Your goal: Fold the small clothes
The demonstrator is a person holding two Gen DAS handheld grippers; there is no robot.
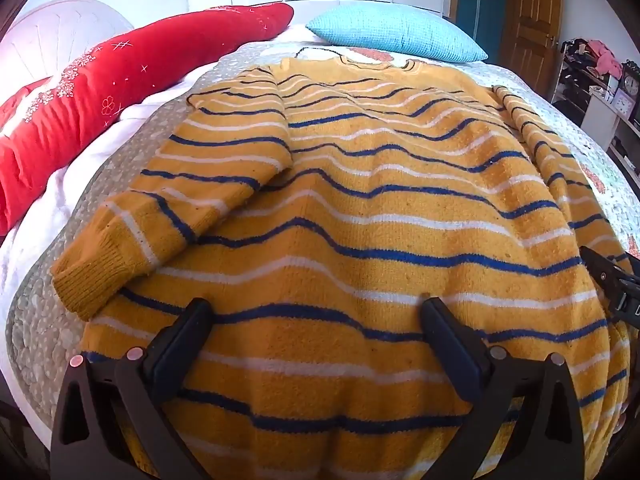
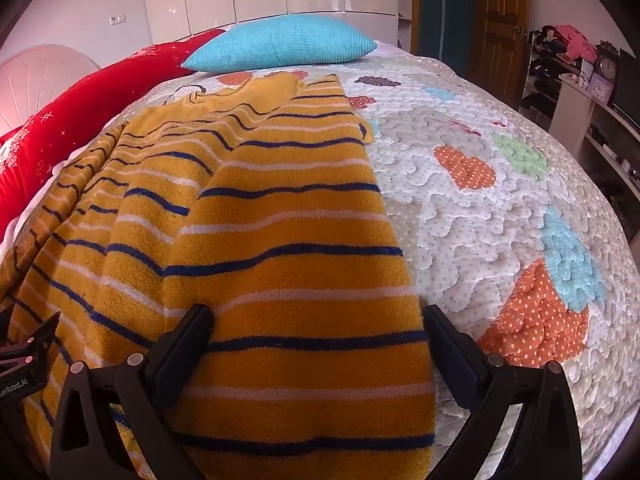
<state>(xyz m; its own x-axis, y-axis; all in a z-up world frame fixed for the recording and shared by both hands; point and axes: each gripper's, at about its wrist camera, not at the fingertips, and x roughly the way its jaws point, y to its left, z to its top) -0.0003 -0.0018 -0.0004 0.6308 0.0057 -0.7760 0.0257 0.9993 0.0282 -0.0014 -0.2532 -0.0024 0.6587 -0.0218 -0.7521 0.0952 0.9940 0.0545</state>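
Note:
A mustard-yellow sweater with blue and white stripes lies spread on the bed, neck toward the pillows. Its left sleeve lies folded in over the body, cuff near the left edge. My left gripper is open, its fingers straddling the sweater's lower body near the hem. In the right wrist view the sweater shows its right sleeve folded in along the right side. My right gripper is open over that side near the hem, and its tip shows at the right edge of the left wrist view.
A quilted bedspread with dotted patches covers the bed. A red pillow and a blue pillow lie at the head. Shelves with clutter and a clock stand to the right, a wooden door behind.

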